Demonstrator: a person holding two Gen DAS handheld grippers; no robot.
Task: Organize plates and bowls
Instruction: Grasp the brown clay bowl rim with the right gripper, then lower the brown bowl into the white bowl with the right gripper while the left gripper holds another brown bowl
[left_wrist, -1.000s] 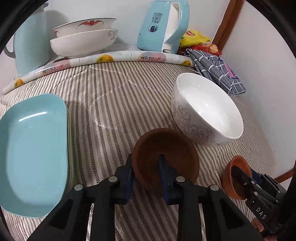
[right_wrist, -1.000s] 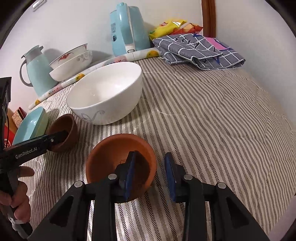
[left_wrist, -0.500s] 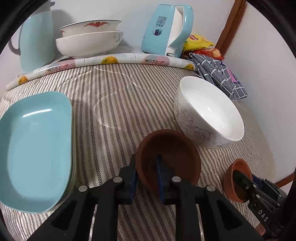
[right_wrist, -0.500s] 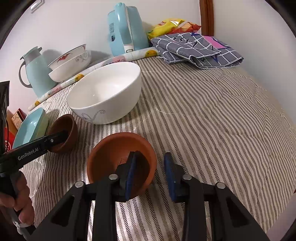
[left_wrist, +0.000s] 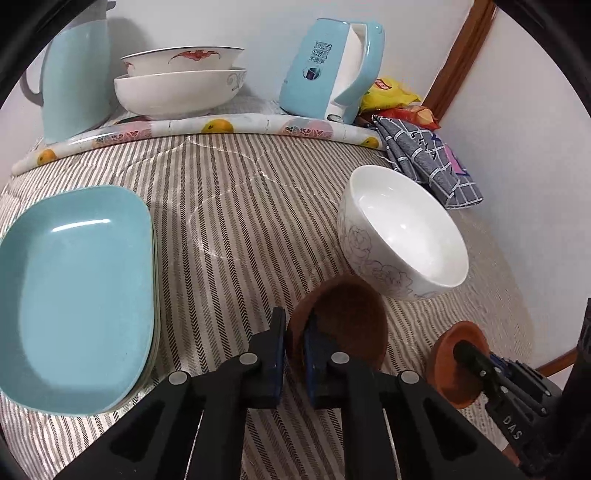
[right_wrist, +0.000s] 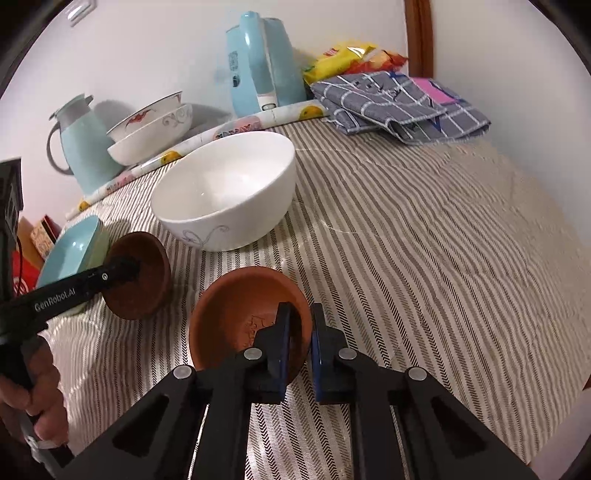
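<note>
My left gripper (left_wrist: 294, 343) is shut on the near rim of a dark brown bowl (left_wrist: 343, 317), tilted and lifted off the striped cloth; the bowl also shows in the right wrist view (right_wrist: 142, 280). My right gripper (right_wrist: 300, 339) is shut on the right rim of a terracotta bowl (right_wrist: 240, 314), which also shows in the left wrist view (left_wrist: 448, 365). A large white bowl (left_wrist: 402, 232) stands beyond both and appears in the right wrist view too (right_wrist: 225, 192). A stack of light blue plates (left_wrist: 77, 288) lies at the left.
At the back stand two stacked white bowls (left_wrist: 181, 85), a blue thermos jug (left_wrist: 74, 77), a blue kettle (left_wrist: 328, 70), snack bags (left_wrist: 395, 92) and a folded checked cloth (left_wrist: 424, 158). A rolled fruit-print mat (left_wrist: 207, 127) runs along the back. A wall is at right.
Both grippers have closed from open onto their bowl rims. The left gripper has tilted and raised the dark brown bowl; the right one holds the terracotta bowl, now tilted.
</note>
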